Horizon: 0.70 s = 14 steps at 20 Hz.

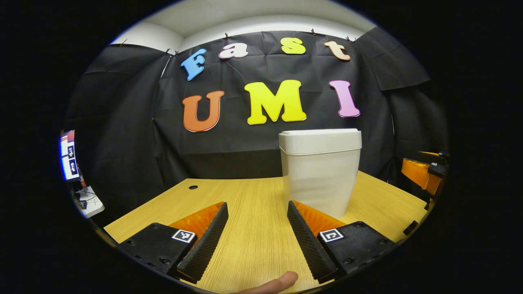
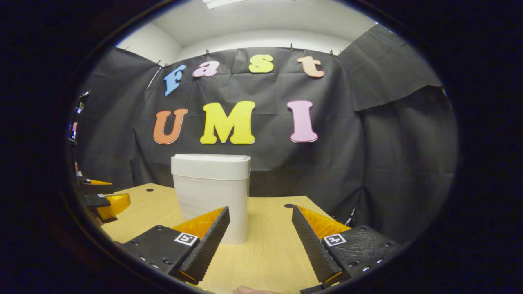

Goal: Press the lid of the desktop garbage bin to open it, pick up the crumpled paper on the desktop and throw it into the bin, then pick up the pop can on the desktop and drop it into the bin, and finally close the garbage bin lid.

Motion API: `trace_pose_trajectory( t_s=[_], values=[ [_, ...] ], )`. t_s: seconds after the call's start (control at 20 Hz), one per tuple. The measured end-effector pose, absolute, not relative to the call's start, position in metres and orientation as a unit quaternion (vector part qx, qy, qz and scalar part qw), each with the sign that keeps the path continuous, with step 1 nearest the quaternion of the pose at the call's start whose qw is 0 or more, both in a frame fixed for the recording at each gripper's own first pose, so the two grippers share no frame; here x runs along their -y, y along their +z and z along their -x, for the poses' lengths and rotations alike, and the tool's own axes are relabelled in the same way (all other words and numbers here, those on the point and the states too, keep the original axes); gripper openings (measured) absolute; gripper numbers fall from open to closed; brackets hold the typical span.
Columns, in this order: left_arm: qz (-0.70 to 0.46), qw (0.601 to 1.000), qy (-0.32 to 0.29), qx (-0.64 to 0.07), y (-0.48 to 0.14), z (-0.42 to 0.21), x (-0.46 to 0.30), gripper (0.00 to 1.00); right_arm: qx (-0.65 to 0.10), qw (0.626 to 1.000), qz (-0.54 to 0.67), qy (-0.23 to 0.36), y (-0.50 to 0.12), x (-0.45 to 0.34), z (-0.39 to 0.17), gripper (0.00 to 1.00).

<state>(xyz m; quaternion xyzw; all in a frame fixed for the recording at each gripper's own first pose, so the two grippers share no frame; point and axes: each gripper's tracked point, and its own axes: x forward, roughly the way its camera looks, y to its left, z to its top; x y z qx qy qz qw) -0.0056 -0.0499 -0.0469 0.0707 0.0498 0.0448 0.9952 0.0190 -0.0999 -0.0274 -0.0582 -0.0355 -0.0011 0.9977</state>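
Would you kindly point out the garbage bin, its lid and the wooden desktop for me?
garbage bin (image 1: 318, 183), left gripper view, front wall of the body.
lid (image 2: 211, 165), right gripper view, front edge of the shut lid.
desktop (image 1: 253, 212), left gripper view, bare wood between the claw fingers.

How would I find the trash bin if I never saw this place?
Look at the wooden table in front of the black cloth wall. Standing upright on it is the bin, a tall white box with a flat closed lid, the tallest thing there.

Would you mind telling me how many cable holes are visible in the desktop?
2: one near the back-left corner, left of the garbage bin; one at the back edge, right of it. Others may be hidden.
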Motion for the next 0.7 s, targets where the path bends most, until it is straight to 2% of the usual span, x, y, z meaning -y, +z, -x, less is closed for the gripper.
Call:
trace_pose_trajectory(
  t_s=[0.2, 0.25, 0.7],
  values=[
    [-0.074, 0.995, 0.045, -0.047, -0.0441, 0.0066, 0.0507, 0.94, 0.030, 0.998, 0.059, 0.004, -0.0301, 0.0990, -0.0178, 0.98],
    [-0.075, 0.995, 0.046, -0.046, -0.0445, 0.0067, 0.0500, 0.94, 0.030, 0.998, 0.059, 0.005, -0.0302, 0.0985, -0.0174, 0.95],
    [-0.070, 0.995, 0.048, -0.049, -0.0469, 0.0080, 0.0506, 0.94, 0.030, 0.997, 0.065, 0.003, -0.0311, 0.1000, -0.0189, 0.95]
  ],
)
